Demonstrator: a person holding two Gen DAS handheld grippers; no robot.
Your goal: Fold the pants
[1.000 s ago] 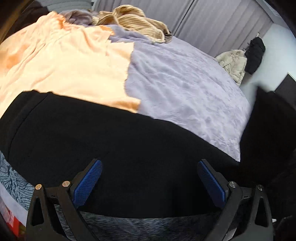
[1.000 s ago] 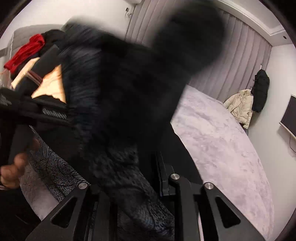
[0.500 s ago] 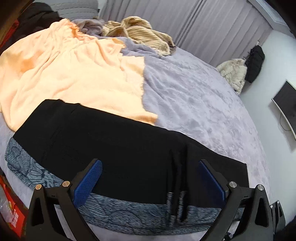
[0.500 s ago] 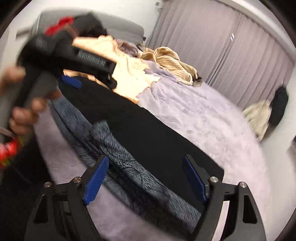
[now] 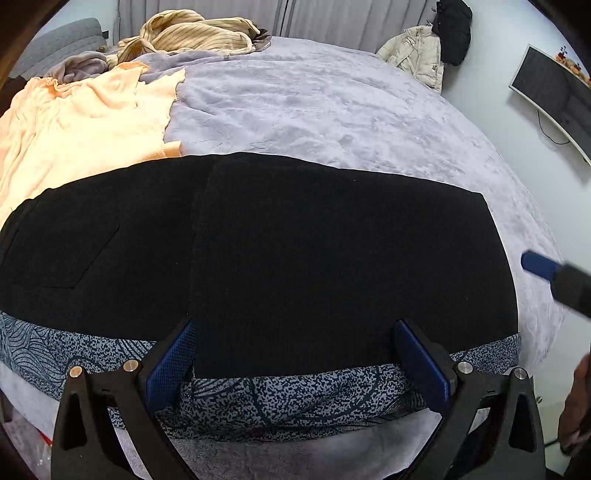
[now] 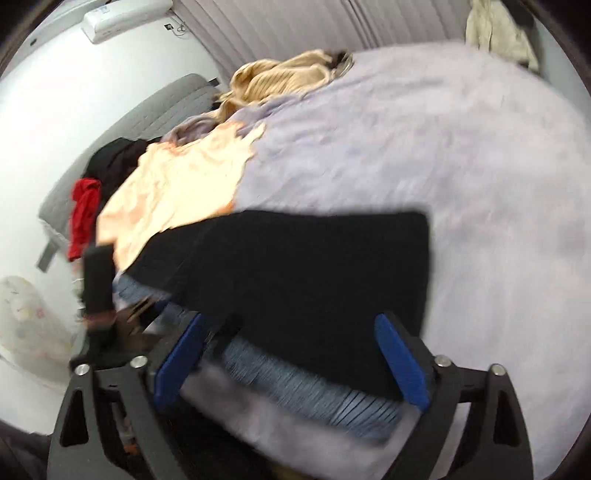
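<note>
The black pants (image 5: 295, 243) lie flat on the lavender bed, one end folded over the middle, with a patterned blue-grey band (image 5: 288, 395) along the near edge. They also show in the right wrist view (image 6: 314, 280), blurred. My left gripper (image 5: 295, 363) is open and empty just above the pants' near edge. My right gripper (image 6: 291, 362) is open and empty over the pants' near right part; one of its fingers (image 5: 539, 264) shows at the right in the left wrist view.
A peach garment (image 5: 81, 125) lies left of the pants, touching them. A tan striped garment (image 5: 192, 33) is bunched at the far side. The lavender bedspread (image 5: 332, 107) stretches beyond. A red cloth (image 6: 85, 214) and a grey headboard are at left.
The right gripper let go of the pants and opened. The leg end it carried now lies folded over the middle. Both grippers have moved closer to the near edge.
</note>
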